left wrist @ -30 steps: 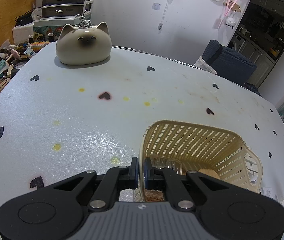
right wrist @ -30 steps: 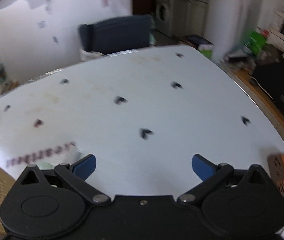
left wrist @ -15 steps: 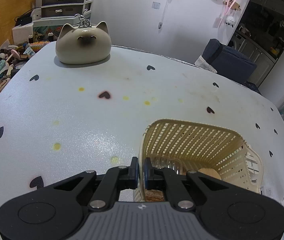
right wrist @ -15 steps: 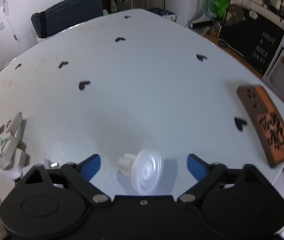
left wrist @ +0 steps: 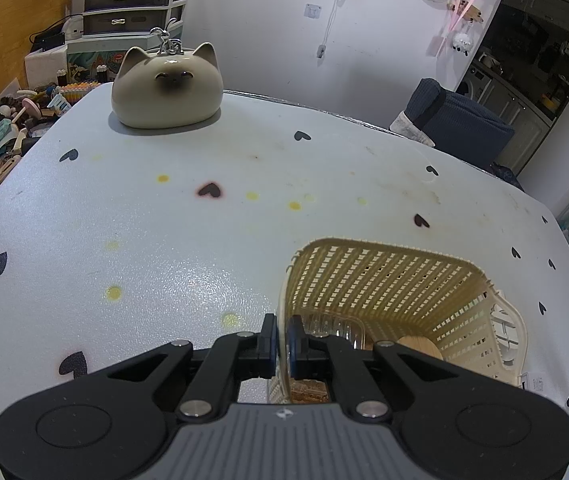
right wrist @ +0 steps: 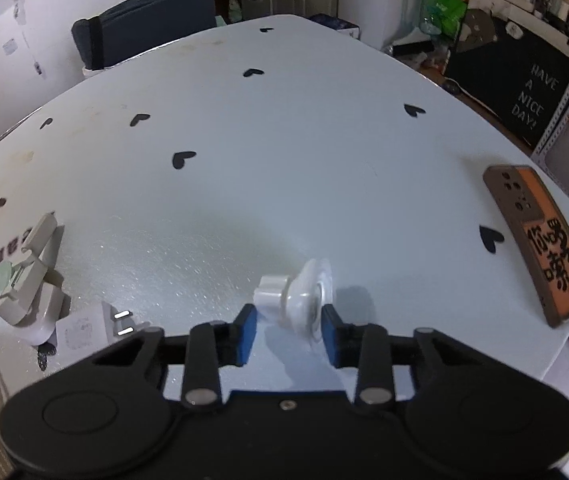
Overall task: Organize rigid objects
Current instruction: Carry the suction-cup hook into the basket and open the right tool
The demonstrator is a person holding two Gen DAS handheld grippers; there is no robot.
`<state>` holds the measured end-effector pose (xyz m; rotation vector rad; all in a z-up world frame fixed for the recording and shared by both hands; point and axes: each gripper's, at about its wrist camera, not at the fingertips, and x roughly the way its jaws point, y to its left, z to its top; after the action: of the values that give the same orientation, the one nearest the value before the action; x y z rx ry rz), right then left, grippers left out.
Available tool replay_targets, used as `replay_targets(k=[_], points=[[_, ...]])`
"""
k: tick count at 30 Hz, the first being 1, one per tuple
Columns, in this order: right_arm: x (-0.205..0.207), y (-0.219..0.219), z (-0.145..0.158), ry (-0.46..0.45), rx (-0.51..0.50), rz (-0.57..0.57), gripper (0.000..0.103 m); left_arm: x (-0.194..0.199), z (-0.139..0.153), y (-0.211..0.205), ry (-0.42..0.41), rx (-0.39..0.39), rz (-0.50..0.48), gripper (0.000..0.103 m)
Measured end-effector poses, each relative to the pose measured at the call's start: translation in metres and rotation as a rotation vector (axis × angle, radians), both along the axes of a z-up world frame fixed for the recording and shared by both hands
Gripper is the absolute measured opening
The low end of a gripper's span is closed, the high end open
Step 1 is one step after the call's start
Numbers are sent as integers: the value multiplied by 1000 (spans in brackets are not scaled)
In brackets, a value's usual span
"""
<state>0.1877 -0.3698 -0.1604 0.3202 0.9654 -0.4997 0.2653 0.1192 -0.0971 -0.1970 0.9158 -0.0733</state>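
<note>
Glossy ceramic cat (left wrist: pixel 166 88); perforated cream plastic basket (left wrist: pixel 384 276); faintly glittering matt tabletop (right wrist: pixel 284 168).

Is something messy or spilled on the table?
Yes. The table has yellow spots and brownish smears on its white heart-print top, between the cat and the basket. They look like dried spills.

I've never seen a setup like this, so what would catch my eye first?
Probably the cat-shaped ceramic piece at the table's far edge. Nearer, the left gripper pinches the wall of a cream lattice basket, while the right gripper is closing around a small white plastic disc.
</note>
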Motion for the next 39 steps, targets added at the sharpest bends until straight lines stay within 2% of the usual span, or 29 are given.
replay_targets(k=[10, 15, 29, 33, 39], points=[[12, 13, 15, -49, 16, 67, 32, 0, 0, 0, 0, 0, 0, 6], [25, 33, 39, -120, 31, 144, 32, 0, 0, 0, 0, -1, 0, 6], [75, 134, 120, -334, 97, 585, 32, 0, 1, 1, -3, -5, 2, 6], [83, 167, 128, -347, 136, 726, 32, -1, 1, 1, -3, -5, 2, 6], [91, 209, 125, -300, 183, 907, 32, -1, 1, 1, -3, -5, 2, 6]])
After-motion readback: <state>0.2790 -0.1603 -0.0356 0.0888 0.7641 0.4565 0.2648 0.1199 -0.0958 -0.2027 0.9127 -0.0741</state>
